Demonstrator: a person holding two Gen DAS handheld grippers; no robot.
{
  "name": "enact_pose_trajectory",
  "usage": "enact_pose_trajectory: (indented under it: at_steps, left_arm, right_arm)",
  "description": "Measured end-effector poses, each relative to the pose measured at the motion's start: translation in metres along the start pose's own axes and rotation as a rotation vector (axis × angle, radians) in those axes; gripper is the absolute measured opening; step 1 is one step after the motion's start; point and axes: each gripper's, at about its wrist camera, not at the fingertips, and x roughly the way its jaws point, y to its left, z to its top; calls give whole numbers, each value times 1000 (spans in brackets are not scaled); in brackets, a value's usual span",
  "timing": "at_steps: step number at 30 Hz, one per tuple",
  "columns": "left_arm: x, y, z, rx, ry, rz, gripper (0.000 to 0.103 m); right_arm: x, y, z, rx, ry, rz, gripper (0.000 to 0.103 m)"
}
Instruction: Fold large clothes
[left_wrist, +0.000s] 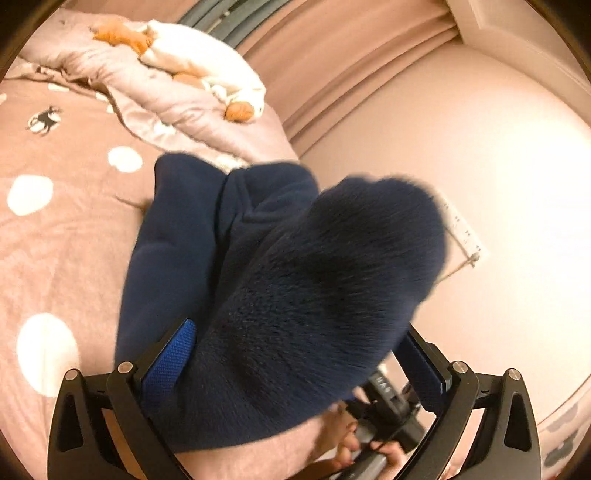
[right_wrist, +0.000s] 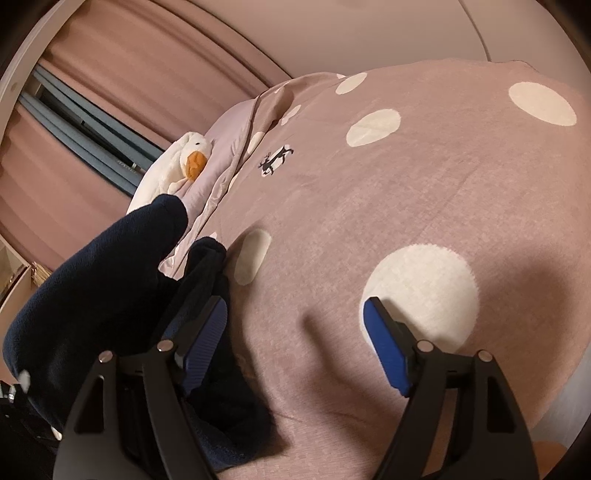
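We saw the dark navy fleece garment (left_wrist: 288, 295) bunched near the bed's edge on the pink bedspread with white dots (right_wrist: 424, 192), draped over the left gripper (left_wrist: 295, 369). Its jaws stood apart with fleece filling the gap; we couldn't tell whether they were gripping it. The right gripper (right_wrist: 295, 350) had its jaws wide apart, holding nothing, the garment touching its left finger. Open bedspread lay ahead and right. A white plush duck with orange beak (right_wrist: 190, 158) sat by the crumpled pale quilt (left_wrist: 147, 92), near the pink curtains (right_wrist: 122, 62).
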Motion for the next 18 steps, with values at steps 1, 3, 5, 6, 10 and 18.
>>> enact_pose_trajectory:
  at_steps: [1,3,5,6,10,18]
  left_arm:
    - [15,-9,4,-10,-21,-10,102]
    - [7,3,18,-28,-51,-18,102]
    - [7,9,20,-31,-68,-14,102]
    - [2,7,20,-27,-82,-8,102]
    - [-17,20,33,-54,-151,17,102]
    - [8,102,52,-118,-236,366,102]
  right_arm:
    - [2,2,-1,-7,4,-1,77]
    - [4,5,-3,-16,11,-3,77]
    - [8,7,-3,-22,14,-7,77]
    - [8,7,-3,-25,15,-11,77]
    - [8,10,-2,-29,3,-8,77]
    - [-6,11,4,-34,-58,23,78]
